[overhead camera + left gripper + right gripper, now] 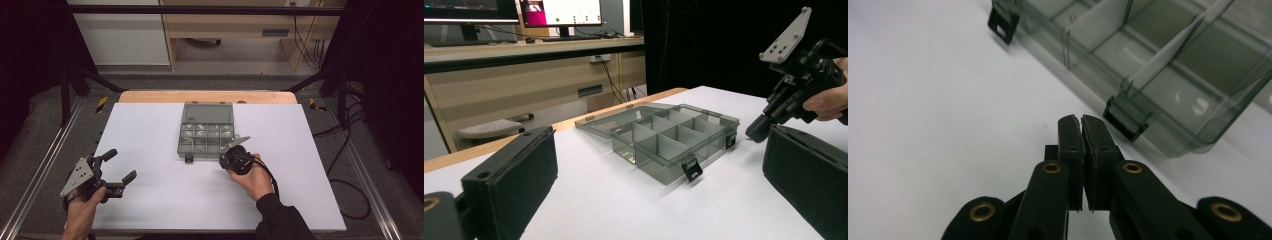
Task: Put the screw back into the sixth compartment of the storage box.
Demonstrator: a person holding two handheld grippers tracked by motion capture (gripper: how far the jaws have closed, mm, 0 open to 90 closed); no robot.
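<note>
A smoky clear plastic compartment box (206, 154) lies open mid-table, its lid (207, 112) folded flat behind it. Small pale bits lie in some compartments. My right gripper (224, 160) is shut with nothing visible between the jaws, tips down on the white surface just off the box's front right corner. In the right gripper view the tips (1081, 119) sit beside a black latch (1125, 121) on the box wall (1173, 137). My left gripper (120, 165) is held open near the table's front left, aimed at the box (659, 172). Its pads (519, 175) are wide apart.
A white sheet (150, 195) covers the table, with a wooden strip (150, 96) at the far edge. Metal rails (40, 175) run along both sides. Cables (350, 200) trail on the floor at right. A desk with monitors (559, 12) stands beyond.
</note>
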